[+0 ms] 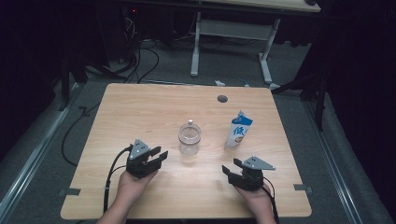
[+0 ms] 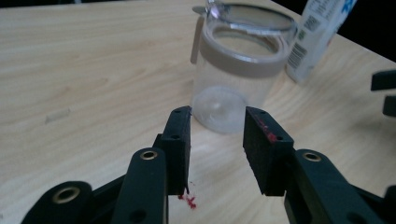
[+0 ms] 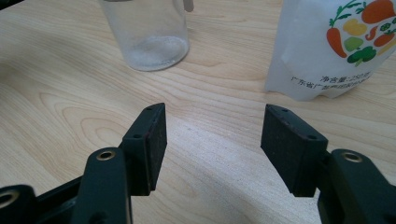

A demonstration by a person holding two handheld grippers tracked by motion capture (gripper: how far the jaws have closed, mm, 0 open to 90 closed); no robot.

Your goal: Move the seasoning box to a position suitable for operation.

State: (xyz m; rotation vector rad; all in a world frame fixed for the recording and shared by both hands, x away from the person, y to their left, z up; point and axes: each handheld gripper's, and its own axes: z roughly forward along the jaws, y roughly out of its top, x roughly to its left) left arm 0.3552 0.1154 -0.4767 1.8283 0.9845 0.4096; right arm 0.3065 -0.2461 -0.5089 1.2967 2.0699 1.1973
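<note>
Two grippers sit apart on my table (image 1: 116,107), jaws empty: left gripper (image 1: 156,158) partly open, right gripper (image 1: 232,169) wider. Ahead of the left stands the clear jar (image 1: 189,138); the pouch (image 1: 238,130) is beyond the right. Bare wood lies between them.

A clear lidded jar (image 1: 189,138) is seen upright near the desk's (image 1: 140,107) centre; a white-and-blue pouch (image 1: 238,130) stands just beside it, toward the right edge.

Bright tabletop (image 1: 140,107), dark surroundings (soft focus)
</note>
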